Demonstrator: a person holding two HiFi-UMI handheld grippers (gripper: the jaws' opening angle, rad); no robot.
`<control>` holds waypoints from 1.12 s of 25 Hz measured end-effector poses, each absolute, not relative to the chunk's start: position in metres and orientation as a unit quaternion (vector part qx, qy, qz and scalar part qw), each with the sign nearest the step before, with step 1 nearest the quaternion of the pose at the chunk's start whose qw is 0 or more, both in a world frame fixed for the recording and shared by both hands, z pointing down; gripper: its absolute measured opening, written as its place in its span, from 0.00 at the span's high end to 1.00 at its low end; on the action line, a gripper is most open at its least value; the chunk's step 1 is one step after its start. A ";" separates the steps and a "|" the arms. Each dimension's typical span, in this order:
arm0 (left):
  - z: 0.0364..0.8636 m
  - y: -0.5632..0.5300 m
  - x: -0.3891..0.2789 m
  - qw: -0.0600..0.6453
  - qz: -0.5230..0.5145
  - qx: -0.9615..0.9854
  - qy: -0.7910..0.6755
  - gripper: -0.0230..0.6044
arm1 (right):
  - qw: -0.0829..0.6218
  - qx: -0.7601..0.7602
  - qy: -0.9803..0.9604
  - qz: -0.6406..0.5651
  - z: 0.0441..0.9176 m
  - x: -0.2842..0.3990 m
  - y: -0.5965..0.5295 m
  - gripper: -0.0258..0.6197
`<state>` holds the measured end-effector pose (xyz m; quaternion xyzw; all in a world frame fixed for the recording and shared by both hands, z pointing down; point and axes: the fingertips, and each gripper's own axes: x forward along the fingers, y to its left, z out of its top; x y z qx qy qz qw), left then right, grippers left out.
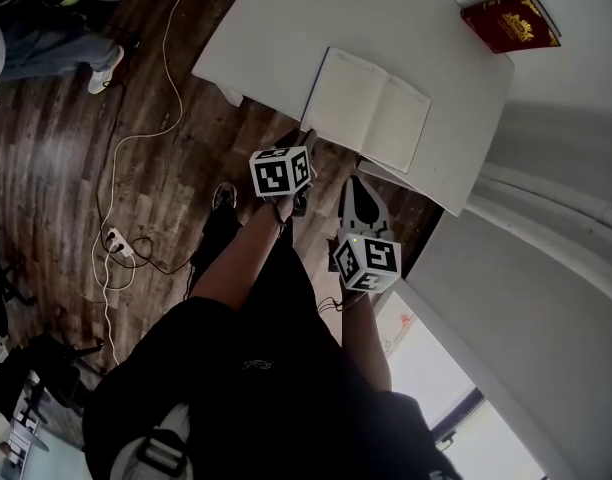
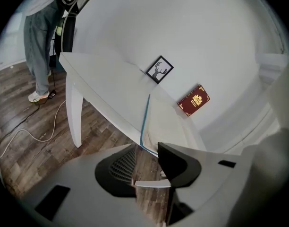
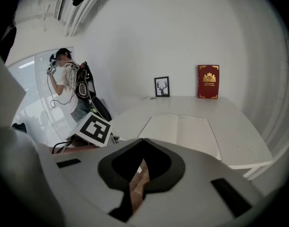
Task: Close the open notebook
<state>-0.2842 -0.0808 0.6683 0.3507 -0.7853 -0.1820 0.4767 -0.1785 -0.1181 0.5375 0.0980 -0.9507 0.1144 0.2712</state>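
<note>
- We see a white table [image 1: 286,28] bearing everything.
- The notebook [image 1: 371,108] lies open and flat near the table's front edge, its pages blank.
- Our left claw [image 2: 147,148] is spread and empty, just at the notebook's near corner.
- Our right claw [image 3: 142,142] is pressed together, holding nothing, short of the table.
- A red book [image 1: 510,18] and a framed picture [image 3: 162,86] sit at the far edge.

Left gripper [image 2: 145,150] has its jaws spread wide, nothing between them but wood floor [image 2: 21,150]. The open notebook [image 2: 161,119], blue edge showing, sits just past the tips at the white table [image 2: 102,79] edge. Further back there's a framed deer picture [image 2: 159,70] and a red book [image 2: 193,100]. Someone's jeans-clad legs [image 2: 38,46] at the left.
</note>
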 end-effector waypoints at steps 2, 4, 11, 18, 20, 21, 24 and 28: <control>0.668 -0.081 -0.284 0.475 -0.183 0.352 -0.785 0.75 | 0.272 0.098 -0.951 0.114 0.537 -0.179 -0.118 0.93; 0.667 -0.082 -0.284 0.474 -0.183 0.361 -0.782 0.76 | 0.273 0.100 -0.950 0.114 0.537 -0.179 -0.116 0.93; 0.662 -0.084 -0.285 0.454 -0.173 0.390 -0.782 0.89 | 0.272 0.108 -0.949 0.114 0.538 -0.174 -0.114 0.93; 0.650 -0.084 -0.286 0.432 -0.137 0.417 -0.788 0.92 | 0.264 0.124 -0.950 0.116 0.532 -0.173 -0.116 0.93; 0.645 -0.084 -0.286 0.426 -0.123 0.428 -0.787 0.92 | 0.260 0.129 -0.950 0.118 0.531 -0.174 -0.115 0.93; 0.642 -0.084 -0.287 0.423 -0.117 0.432 -0.787 0.93 | 0.258 0.130 -0.950 0.119 0.530 -0.174 -0.114 0.93; 0.635 -0.084 -0.288 0.416 -0.101 0.440 -0.790 0.93 | 0.253 0.133 -0.951 0.121 0.527 -0.175 -0.114 0.93; 0.623 -0.086 -0.291 0.401 -0.073 0.454 -0.793 0.93 | 0.241 0.142 -0.952 0.125 0.521 -0.177 -0.117 0.93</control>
